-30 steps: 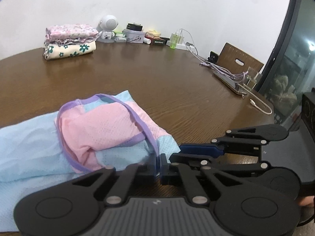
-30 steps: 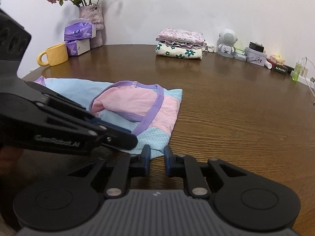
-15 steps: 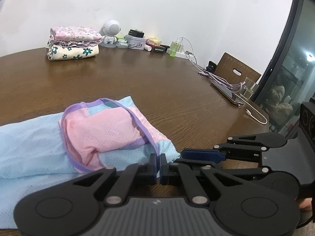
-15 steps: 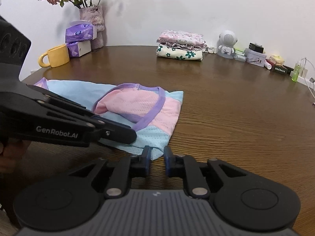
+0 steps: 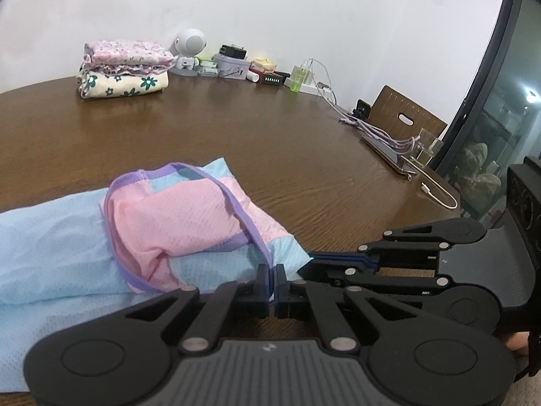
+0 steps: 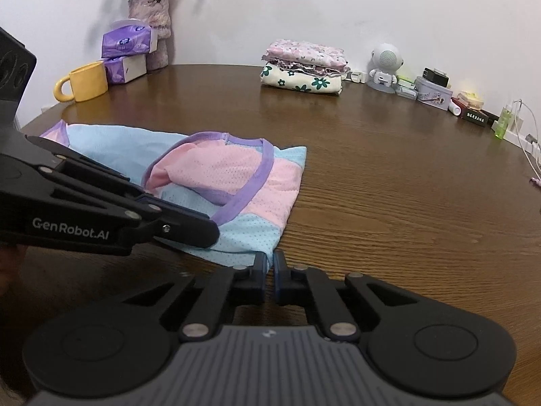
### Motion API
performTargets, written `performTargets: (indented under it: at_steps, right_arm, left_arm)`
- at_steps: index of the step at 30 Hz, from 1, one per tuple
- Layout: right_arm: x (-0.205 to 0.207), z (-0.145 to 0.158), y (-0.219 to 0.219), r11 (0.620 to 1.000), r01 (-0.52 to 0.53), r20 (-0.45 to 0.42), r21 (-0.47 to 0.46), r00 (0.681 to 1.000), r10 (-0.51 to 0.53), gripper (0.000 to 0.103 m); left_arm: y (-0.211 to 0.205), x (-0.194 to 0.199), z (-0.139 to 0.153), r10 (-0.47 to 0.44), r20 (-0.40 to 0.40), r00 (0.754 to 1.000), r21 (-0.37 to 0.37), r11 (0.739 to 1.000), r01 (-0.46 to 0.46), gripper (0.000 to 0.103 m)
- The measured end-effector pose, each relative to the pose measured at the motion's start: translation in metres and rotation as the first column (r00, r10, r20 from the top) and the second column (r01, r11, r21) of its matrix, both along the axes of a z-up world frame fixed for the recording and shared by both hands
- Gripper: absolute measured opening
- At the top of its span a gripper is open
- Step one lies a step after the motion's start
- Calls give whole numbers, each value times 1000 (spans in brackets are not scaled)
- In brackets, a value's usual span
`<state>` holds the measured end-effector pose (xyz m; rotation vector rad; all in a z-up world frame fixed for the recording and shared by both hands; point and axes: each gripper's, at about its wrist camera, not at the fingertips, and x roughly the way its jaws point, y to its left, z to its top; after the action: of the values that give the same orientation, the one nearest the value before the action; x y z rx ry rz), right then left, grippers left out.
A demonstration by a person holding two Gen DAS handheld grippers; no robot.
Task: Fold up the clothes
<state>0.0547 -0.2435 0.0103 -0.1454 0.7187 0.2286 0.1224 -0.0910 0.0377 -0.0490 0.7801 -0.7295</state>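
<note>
Wood-grain table, mesh garment (both grippers pinching)

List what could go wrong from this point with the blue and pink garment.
1. Both grippers, left gripper and right gripper, pinch only the near edge of the blue and pink garment; thin mesh may slip free when lifted.
2. The pink section is bunched under the purple trim, so a fold could trap wrinkles.
3. The jaws sit close together; they might collide.

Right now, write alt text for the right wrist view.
The right gripper pinches the near corner of a blue, pink and purple garment on a brown table; the left gripper grips its edge alongside. Folded clothes sit behind.
</note>
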Motion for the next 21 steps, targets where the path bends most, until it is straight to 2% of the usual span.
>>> performTargets:
  at_steps: [8, 12, 15, 17, 18, 19, 21]
  right_arm:
    - [-1, 0, -1, 1000, 7, 1, -6, 1000, -7, 2]
    - [-4, -2, -2, 1000, 13, 14, -1, 1000, -13, 2]
    - [-6, -2, -5, 1000, 17, 26, 20, 1000, -18, 1]
    - [-6, -2, -6, 999, 18, 34, 28, 999, -19, 1]
    - [-7, -2, -6, 999, 18, 38, 29, 999, -19, 1]
    - [-7, -3, -6, 999, 18, 42, 30, 999, -19, 1]
    - [-7, -2, -6, 999, 15, 46, 28, 999, -16, 1]
  left_arm:
    - [-2, -1, -5, -5, -5, 1000, 23, 1000, 5, 2]
    - [-4, -7, -3, -15, 29, 999, 28, 1000, 14, 3]
    - [-6, -15, 5, -32, 90, 995, 46, 999, 28, 12]
    - [-10, -23, 9, -61, 154, 986, 87, 995, 48, 28]
    - [-13, -28, 11, -80, 184, 980, 109, 992, 61, 32]
    - [-15, -32, 13, -103, 212, 972, 131, 988, 76, 34]
    - [-22, -38, 16, -149, 263, 953, 184, 978, 102, 32]
